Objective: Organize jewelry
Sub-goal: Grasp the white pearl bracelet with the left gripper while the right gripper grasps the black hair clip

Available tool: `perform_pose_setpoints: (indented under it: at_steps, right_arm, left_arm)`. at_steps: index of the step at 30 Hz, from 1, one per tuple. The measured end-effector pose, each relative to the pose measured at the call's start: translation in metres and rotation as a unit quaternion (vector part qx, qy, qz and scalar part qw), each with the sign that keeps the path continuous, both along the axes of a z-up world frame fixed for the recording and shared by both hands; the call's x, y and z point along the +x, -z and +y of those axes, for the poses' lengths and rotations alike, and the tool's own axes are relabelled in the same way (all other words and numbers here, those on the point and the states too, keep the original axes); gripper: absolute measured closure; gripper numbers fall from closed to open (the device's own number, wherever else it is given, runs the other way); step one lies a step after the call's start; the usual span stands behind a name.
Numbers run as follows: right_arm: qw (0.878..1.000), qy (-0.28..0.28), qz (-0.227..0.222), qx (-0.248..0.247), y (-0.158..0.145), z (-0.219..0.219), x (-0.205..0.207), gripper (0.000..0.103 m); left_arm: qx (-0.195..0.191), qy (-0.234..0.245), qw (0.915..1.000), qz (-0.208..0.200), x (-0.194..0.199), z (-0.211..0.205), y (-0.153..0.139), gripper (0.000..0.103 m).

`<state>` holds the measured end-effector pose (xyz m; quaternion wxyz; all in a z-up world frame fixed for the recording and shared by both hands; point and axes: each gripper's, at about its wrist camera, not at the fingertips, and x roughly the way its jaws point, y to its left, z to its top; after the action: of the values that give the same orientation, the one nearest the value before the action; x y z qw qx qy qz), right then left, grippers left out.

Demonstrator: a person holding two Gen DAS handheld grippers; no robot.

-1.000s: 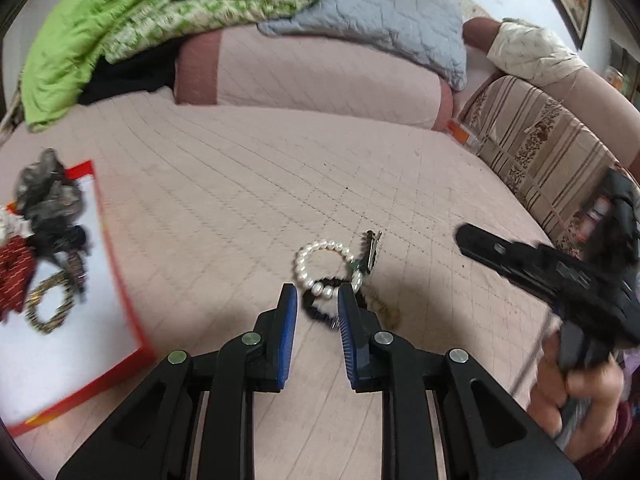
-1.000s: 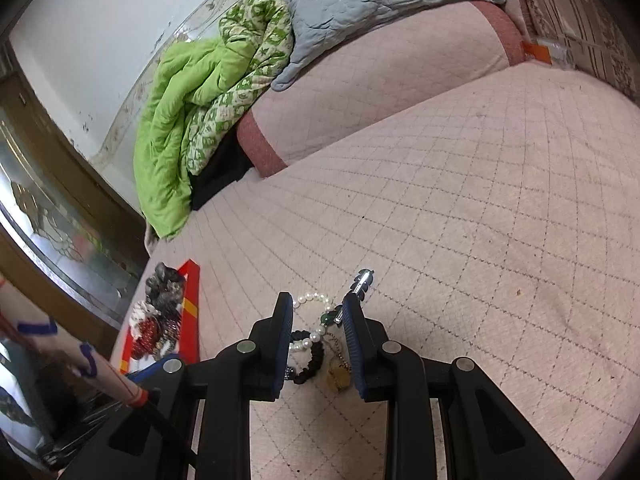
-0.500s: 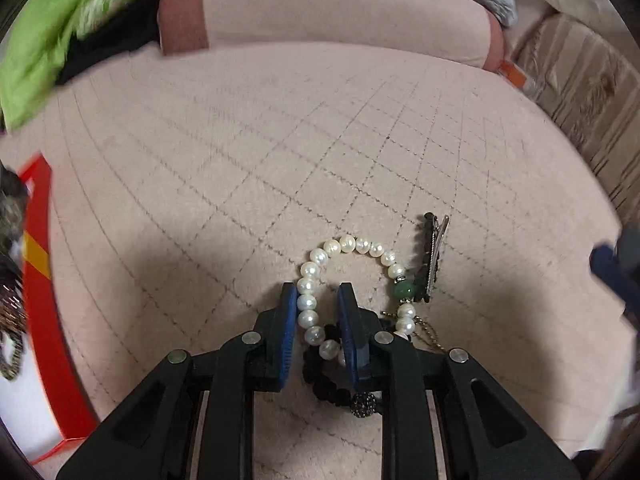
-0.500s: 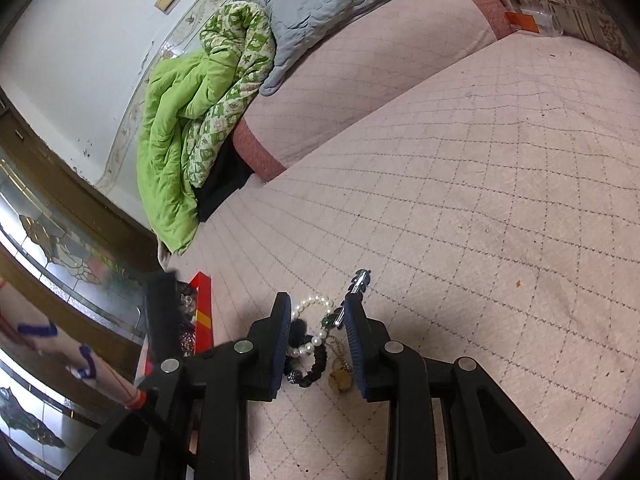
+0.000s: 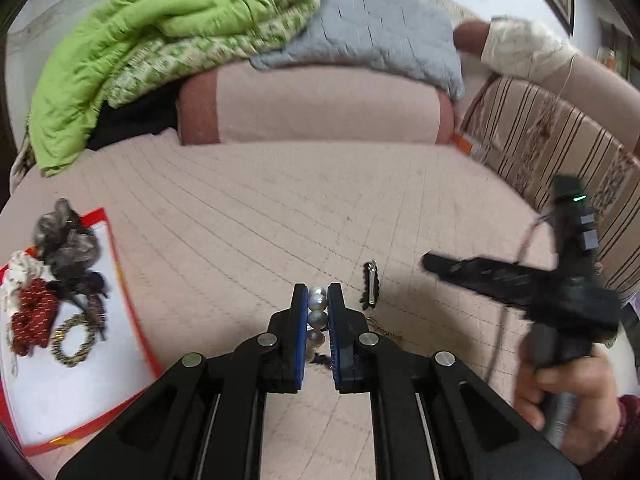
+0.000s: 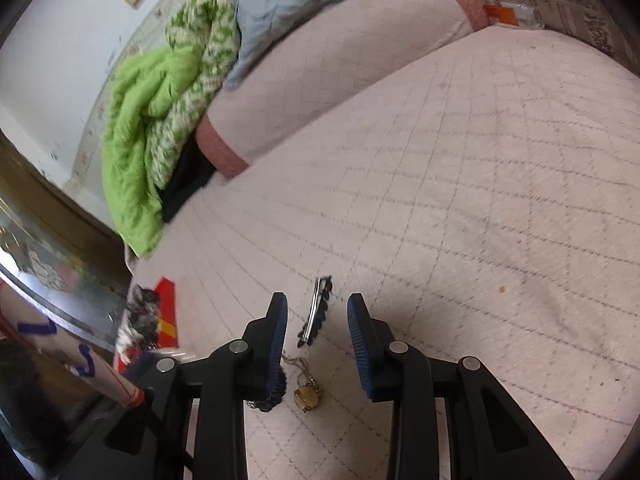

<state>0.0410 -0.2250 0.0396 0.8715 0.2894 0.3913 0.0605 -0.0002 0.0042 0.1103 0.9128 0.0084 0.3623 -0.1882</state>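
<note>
Clamping the pearl bracelet (image 5: 317,312) between its blue pads, the left gripper (image 5: 318,320) holds the strand lifted above the quilted bed (image 5: 280,216), with several pearls stacked in the narrow gap and the rest hanging out of sight below. The sensible destination, judging from the task, is the red-edged white tray (image 5: 60,392) to the left, where a gold braided ring (image 5: 72,340), a red scrunchie (image 5: 30,316) and dark hair ties already lie. To do this carry well, keep the squeeze steady, since round pearls can roll out of flat pads, and travel low and level so the loop does not swing. Lower until it rests on bare tray surface beside the other pieces, then release. The right gripper (image 6: 316,320) has its fingers spread apart, poised over the dark hair clip (image 6: 316,312), which lies on the bed between them; a gold chain with pendant (image 6: 306,396) sits just nearer the camera.
</note>
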Motion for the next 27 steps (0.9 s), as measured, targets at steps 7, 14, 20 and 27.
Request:
perform_pose_setpoints:
  at_steps: [7,14,20,27]
  right_arm:
    - [0.997,-0.027,0.026,-0.069,0.017,0.036,0.029,0.069]
    - [0.980,-0.048,0.053,-0.188,0.032,0.059,0.045,0.084]
    - [0.974,-0.049,0.049,-0.217,0.025,0.066,0.045,0.095]
    - [0.978,-0.044,0.002,-0.203,-0.003,0.067,0.024,0.102]
  left_arm:
    - [-0.013,-0.024,0.9993,-0.027,-0.010,0.035,0.003,0.094]
    - [-0.016,-0.021,0.9992,-0.030,-0.003,0.037,0.010,0.094]
    - [-0.002,-0.024,0.9991,-0.035,-0.003,0.038,0.011,0.094]
    - [0.002,-0.038,0.9986,-0.038,-0.006,0.045,0.009,0.094]
